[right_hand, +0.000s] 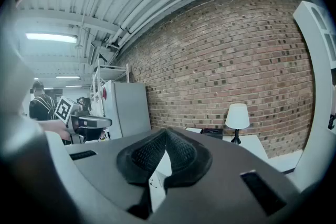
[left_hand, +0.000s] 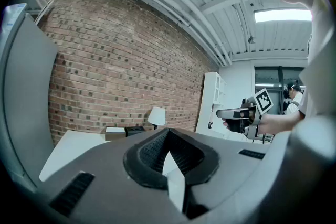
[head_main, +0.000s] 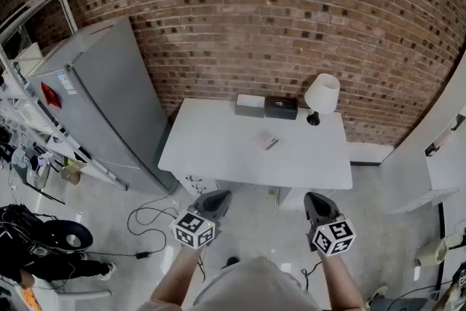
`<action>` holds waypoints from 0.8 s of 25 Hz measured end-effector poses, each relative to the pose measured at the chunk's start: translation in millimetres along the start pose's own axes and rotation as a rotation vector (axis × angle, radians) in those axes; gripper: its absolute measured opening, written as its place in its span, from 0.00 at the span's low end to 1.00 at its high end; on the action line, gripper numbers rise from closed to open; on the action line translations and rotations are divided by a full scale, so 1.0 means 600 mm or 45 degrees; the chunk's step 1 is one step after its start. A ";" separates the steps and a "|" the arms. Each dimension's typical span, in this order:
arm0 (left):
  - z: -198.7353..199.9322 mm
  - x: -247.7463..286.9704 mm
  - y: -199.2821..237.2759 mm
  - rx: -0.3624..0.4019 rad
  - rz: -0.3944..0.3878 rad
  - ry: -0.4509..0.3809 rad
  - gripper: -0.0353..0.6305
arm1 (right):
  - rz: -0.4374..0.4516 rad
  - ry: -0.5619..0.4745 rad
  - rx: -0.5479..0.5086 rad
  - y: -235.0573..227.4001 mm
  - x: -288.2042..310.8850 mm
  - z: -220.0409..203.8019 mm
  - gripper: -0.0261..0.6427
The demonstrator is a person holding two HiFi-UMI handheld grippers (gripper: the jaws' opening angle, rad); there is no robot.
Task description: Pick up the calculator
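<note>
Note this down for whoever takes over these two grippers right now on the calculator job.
Left gripper: shut, empty, held short of the table's near edge.
Right gripper: shut, empty, level with the left one.
Calculator: lying on the white table, right of centre, in front of the grey box, the black box and the lamp; untouched.
Done: nothing yet.
Left: reach over the table, open one gripper, close on the calculator, lift it.

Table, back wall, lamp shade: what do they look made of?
Table: smooth matte white top, probably laminate or painted board; even, no grain. Back wall: rough red-brown brick, mortar joints visible. Lamp shade: white, matte, fabric or plastic; too small to tell.
</note>
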State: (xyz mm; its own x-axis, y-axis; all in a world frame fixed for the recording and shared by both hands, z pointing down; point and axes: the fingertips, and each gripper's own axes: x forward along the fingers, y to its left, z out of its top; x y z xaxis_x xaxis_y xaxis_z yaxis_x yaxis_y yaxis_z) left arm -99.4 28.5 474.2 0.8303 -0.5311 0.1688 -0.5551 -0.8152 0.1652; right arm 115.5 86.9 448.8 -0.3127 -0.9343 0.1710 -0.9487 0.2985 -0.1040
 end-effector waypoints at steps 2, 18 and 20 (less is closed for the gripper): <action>0.000 0.003 0.000 -0.002 0.001 0.002 0.07 | 0.004 -0.001 -0.003 -0.003 0.002 -0.001 0.06; 0.000 0.015 -0.004 -0.022 0.019 -0.003 0.07 | -0.015 -0.013 0.026 -0.021 0.001 0.006 0.06; -0.003 0.015 -0.007 -0.024 0.021 -0.003 0.07 | -0.021 -0.012 0.042 -0.025 0.000 0.004 0.06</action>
State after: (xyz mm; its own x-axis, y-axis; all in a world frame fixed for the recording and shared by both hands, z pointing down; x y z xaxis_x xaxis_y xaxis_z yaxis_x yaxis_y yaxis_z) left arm -90.0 27.3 476.5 0.8211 -0.5450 0.1695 -0.5695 -0.8018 0.1810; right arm 130.0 81.7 448.1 -0.2961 -0.9410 0.1635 -0.9517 0.2763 -0.1337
